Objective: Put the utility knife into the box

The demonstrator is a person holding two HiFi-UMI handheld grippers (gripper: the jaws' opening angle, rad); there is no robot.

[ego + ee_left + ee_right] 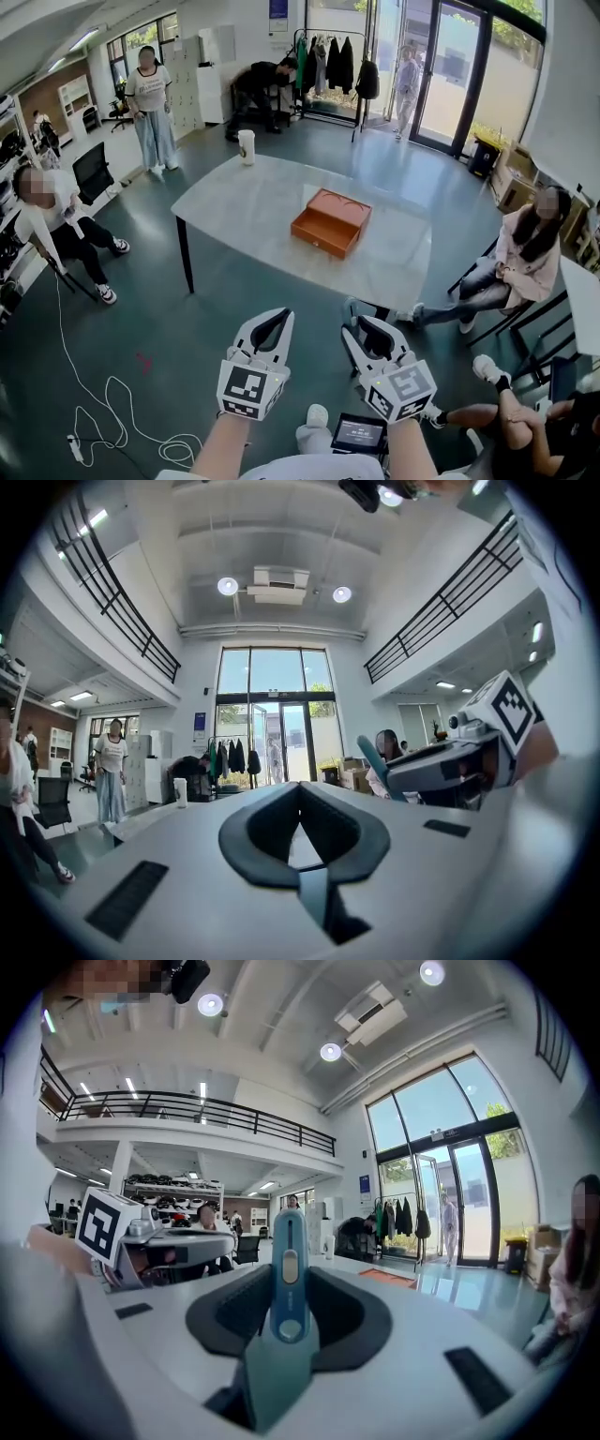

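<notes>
— Right gripper view first: what have I got in the right gripper?
— Blue utility knife. It stands upright between the dark pads, jaws closed onto its body, slider facing the camera, tip poking up past the jaw ends.
— And my left gripper?
— Jaw tips meet, nothing between them. Left gripper view shows only tabletop through the loop of the pads.
— Where's the box?
— Head view puts the orange box on the pale table, right of centre, well ahead of both grippers. Both grippers sit side by side over the dark floor, short of the table's near edge.
— So knife versus box?
— Well apart. The knife is clamped in my right gripper, pointing roughly towards the table; the box shows as an orange sliver just right of the knife in the right gripper view.
— Anything else on the table?
— One pale cup at the far corner.
</notes>
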